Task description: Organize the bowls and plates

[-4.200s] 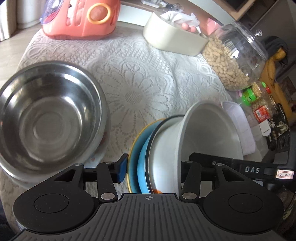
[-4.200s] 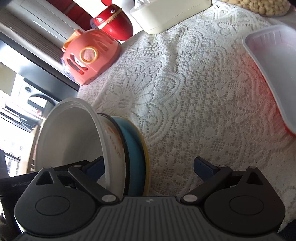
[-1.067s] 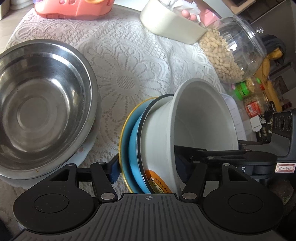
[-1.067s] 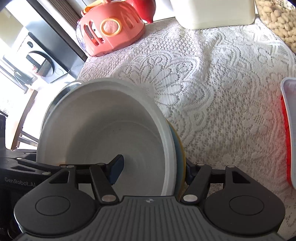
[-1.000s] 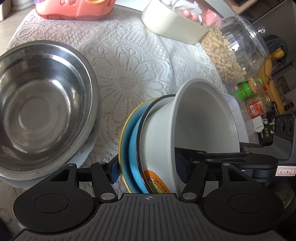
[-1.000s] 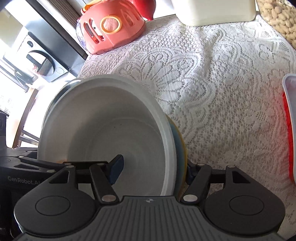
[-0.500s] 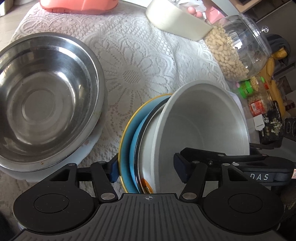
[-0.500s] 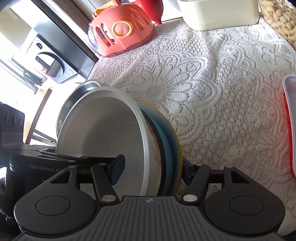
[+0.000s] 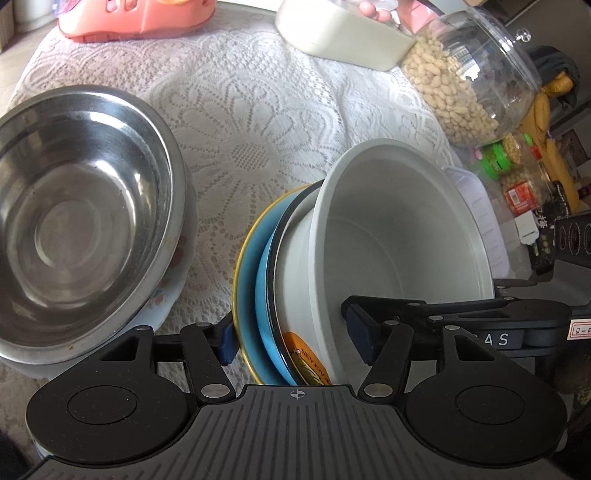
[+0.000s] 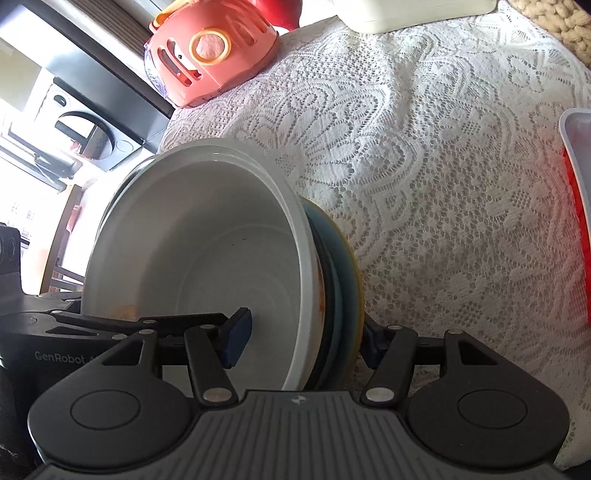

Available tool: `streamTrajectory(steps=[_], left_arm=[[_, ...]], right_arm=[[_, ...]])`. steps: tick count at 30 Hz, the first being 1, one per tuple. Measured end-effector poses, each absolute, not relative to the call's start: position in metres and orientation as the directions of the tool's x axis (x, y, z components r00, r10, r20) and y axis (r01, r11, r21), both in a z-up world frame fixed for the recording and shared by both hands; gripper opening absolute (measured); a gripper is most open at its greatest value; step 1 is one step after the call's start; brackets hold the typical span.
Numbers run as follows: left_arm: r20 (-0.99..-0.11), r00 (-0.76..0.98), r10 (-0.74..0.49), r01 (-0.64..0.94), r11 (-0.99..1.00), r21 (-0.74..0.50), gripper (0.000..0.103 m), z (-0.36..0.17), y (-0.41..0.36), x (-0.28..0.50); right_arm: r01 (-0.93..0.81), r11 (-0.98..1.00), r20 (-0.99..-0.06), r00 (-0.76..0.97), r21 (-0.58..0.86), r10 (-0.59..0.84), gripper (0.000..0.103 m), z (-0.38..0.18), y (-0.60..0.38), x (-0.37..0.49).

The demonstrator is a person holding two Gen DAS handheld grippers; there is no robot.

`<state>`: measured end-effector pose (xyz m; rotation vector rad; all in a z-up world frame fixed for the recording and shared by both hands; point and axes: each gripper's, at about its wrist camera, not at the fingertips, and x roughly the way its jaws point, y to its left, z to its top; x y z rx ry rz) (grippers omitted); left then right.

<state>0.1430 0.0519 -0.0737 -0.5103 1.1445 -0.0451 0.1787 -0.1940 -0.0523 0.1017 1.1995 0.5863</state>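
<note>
A white bowl [image 9: 399, 236] lies on its side, nested against a blue plate [image 9: 264, 295] and a yellow-rimmed plate [image 9: 240, 280], all standing on edge on the lace cloth. My left gripper [image 9: 291, 338] is shut on this stack, one pad outside the yellow plate, the other inside the bowl. From the opposite side my right gripper [image 10: 304, 345] clamps the same stack; its jaws are closing, one pad inside the white bowl [image 10: 207, 258], the other behind the yellow plate [image 10: 354, 280]. A steel bowl [image 9: 85, 221] rests on a floral plate [image 9: 173, 291] at the left.
At the back stand a peanut jar [image 9: 465, 85], a cream tub [image 9: 343, 33] and a pink plastic basket [image 9: 140, 18]. A clear lidded box [image 9: 480, 221] and small jars [image 9: 502, 155] sit right of the stack. A red-tinted clear box [image 10: 576, 221] lies at the right edge.
My right gripper's jaws, wide apart four seconds ago, have closed around the bowl and plates. The stack has rocked a little between the two grippers. The steel bowl has stayed put.
</note>
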Motion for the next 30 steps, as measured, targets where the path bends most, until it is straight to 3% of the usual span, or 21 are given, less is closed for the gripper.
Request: streamTrajectory(steps=[7,30], left_arm=[[-0.853,0.437,-0.286,-0.193,0.896,-0.399,0.064,-0.0734,0.0508,0.1408],[-0.832,0.460,-0.309,-0.195,0.879,-0.434,0.064,-0.0747,0.0559,0.1419]], right_arm=[[-0.417,0.849,-0.858,0.248,0.325,0.450,0.061,-0.0473,-0.1880,0.1797],[-0.403,0.830,-0.847,0.204,0.385,0.492,0.061,-0.0528,-0.1919,0.1814]])
